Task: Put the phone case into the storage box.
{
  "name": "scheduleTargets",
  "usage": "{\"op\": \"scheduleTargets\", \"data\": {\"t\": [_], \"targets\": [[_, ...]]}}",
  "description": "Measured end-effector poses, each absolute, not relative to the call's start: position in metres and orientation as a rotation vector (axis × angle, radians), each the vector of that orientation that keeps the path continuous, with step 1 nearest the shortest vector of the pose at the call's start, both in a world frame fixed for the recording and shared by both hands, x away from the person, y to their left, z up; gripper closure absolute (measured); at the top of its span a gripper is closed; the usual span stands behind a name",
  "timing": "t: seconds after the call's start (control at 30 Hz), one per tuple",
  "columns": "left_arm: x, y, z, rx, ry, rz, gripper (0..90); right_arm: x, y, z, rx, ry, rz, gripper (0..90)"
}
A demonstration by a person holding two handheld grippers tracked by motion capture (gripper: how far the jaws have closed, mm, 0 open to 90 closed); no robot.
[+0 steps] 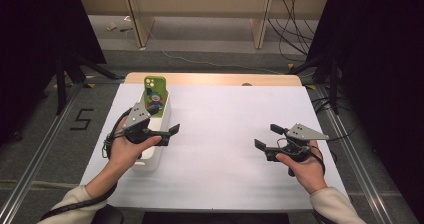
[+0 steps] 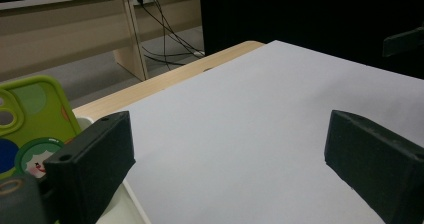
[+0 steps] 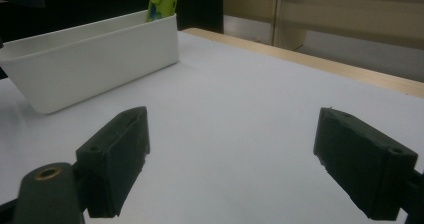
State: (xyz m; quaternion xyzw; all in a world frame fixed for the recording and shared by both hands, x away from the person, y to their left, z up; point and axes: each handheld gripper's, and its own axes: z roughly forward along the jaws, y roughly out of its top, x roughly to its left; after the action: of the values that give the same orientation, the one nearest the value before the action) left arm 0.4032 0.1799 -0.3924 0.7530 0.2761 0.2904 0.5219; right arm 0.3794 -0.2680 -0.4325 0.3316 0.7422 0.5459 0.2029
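A green phone with a cartoon figure on its case stands upright at the far end of a white bin on the left of the table. My left gripper hovers over the bin's right wall, jaws pointing right, open and holding nothing. In the left gripper view the phone sits just left of the open jaws. My right gripper is at the right of the table, jaws pointing left, open with nothing between them. In the right gripper view, beyond the right gripper, stand the bin and phone.
A white sheet covers the table, with a wooden strip at its far edge. Beyond the table are wooden bench legs and loose cables on the floor. Dark stands flank both sides.
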Motion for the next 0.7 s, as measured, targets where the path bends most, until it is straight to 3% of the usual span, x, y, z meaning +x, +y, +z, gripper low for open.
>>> {"op": "scheduleTargets", "data": {"t": [0.7], "targets": [[0.392, 0.179, -0.397, 1.801, 0.662, 0.694, 5.2, 0.379, -0.267, -0.432, 0.916, 2.072, 1.528, 15.8]]}}
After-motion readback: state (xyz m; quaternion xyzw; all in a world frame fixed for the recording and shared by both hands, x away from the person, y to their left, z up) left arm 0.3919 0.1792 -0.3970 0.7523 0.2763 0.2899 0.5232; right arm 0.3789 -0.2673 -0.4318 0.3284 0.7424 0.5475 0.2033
